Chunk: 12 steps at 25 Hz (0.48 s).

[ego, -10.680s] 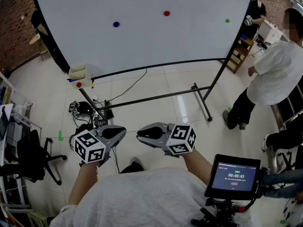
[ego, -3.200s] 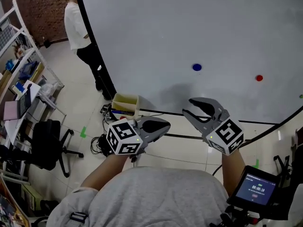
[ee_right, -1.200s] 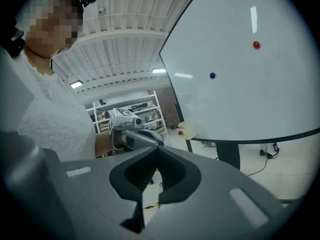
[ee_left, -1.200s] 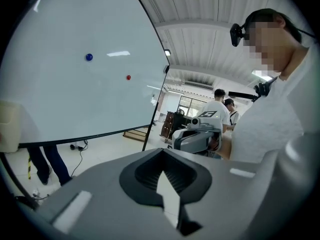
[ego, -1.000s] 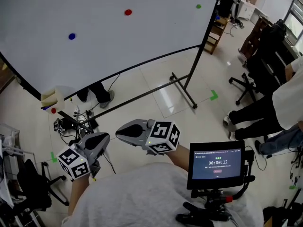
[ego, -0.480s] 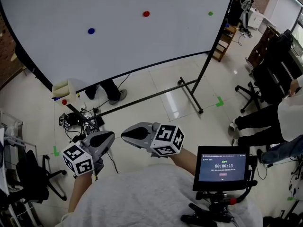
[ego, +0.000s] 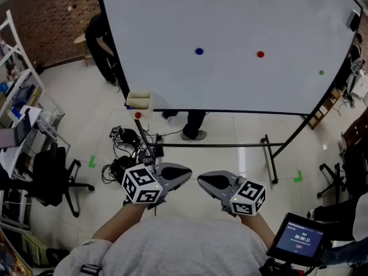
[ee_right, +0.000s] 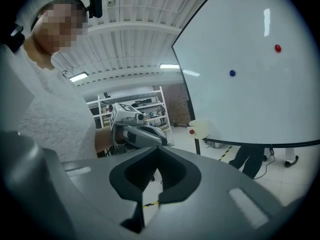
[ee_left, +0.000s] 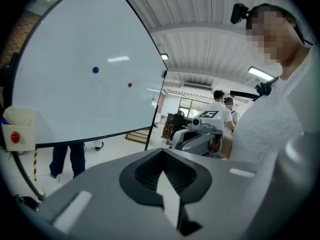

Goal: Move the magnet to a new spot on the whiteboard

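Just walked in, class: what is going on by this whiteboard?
A person stands back from the whiteboard with a tool in each hand. The left tool and the right tool are held low near the waist, both shut and empty. The blue magnet, red magnet and green magnet stick to the board, none touched.

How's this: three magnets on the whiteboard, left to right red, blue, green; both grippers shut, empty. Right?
Order's wrong. Head view: blue magnet leftmost, red magnet middle, green magnet right on the whiteboard. Left gripper and right gripper shut, empty: correct.
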Each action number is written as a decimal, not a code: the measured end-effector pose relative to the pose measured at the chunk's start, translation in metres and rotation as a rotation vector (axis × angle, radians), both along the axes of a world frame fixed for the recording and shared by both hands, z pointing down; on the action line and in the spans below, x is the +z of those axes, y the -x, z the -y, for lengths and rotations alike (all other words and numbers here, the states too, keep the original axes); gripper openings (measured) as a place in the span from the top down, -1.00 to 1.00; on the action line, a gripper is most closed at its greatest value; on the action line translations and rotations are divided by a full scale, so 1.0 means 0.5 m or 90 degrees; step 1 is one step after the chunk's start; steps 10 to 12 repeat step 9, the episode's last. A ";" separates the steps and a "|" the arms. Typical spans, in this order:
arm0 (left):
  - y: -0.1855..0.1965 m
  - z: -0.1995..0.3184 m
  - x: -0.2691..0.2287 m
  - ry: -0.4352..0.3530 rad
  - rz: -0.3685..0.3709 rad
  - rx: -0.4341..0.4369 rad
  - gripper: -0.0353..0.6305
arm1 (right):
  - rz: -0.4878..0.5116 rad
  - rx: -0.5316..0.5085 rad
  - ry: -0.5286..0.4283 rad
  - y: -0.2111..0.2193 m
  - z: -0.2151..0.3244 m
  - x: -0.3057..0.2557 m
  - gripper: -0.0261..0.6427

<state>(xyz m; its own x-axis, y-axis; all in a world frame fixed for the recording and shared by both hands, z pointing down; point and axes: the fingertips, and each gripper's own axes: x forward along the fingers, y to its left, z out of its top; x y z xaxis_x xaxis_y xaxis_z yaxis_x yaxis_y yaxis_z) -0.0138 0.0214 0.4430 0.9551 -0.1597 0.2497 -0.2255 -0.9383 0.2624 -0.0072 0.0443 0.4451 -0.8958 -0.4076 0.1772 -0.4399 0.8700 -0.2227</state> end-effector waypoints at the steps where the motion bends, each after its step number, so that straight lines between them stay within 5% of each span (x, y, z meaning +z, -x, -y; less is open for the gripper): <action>1: 0.001 0.001 -0.003 -0.002 0.001 -0.003 0.93 | 0.000 -0.003 0.000 0.003 0.002 -0.001 0.91; 12: 0.017 0.006 -0.026 -0.018 0.001 -0.003 0.93 | -0.008 -0.016 -0.017 0.025 0.019 -0.020 0.91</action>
